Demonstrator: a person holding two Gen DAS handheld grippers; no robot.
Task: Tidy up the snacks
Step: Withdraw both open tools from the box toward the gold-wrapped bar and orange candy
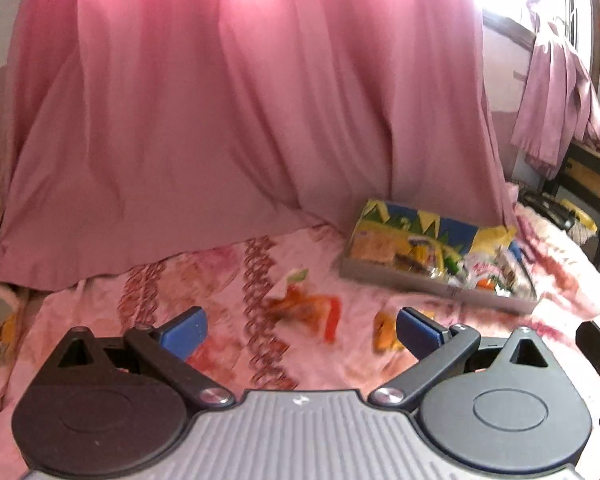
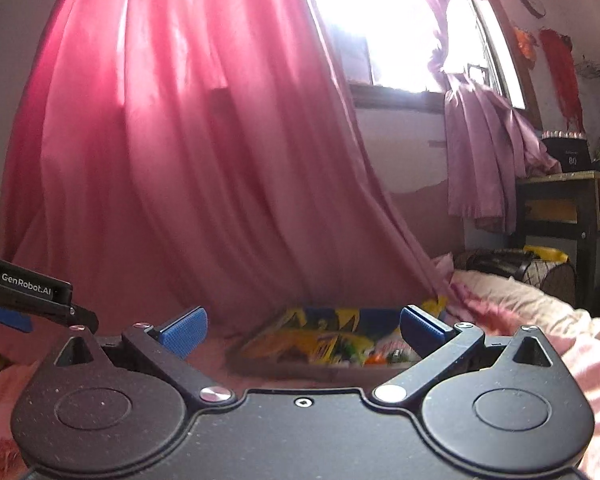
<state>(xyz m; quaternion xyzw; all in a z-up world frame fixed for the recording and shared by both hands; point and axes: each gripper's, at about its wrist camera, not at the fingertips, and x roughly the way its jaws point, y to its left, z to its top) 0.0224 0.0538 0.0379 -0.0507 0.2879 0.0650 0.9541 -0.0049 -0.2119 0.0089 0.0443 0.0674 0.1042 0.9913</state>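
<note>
Left wrist view, left to right. Pink floral bedsheet [image 1: 100, 300] covers the near surface, blurred from motion. Big pink hanging curtain [image 1: 220, 120] drapes down onto the sheet at the far side. Left gripper [image 1: 302, 330], black arms with blue pads, is spread wide with nothing between the jaws, hovering above the sheet. Just beyond its fingertips lies a loose orange-and-red snack packet [image 1: 304, 308], blurred, on the sheet near centre. A small yellow-orange snack packet [image 1: 384, 330] lies right of it, partly hidden behind the right blue pad. Farther right, a shallow grey rectangular tray with blue and yellow lining [image 1: 440, 284] sits on the sheet by the curtain hem, filled with mixed snack packets; contents too blurred to name. At the far right, a dark wooden side table [image 1: 588, 184] stands beyond the bed.

Right wrist view, left to right. The left gripper's black arm shows at the left edge, lettered. Right gripper [image 2: 304, 330], same black build with blue pads, is fully released, empty. The tray [image 2: 260, 360] lies straight ahead beyond its fingertips, apart from them. Bright window [image 2: 380, 20] upper right, a tied lilac curtain [image 2: 484, 152] beside it, the side table [image 2: 560, 208] far right.
</note>
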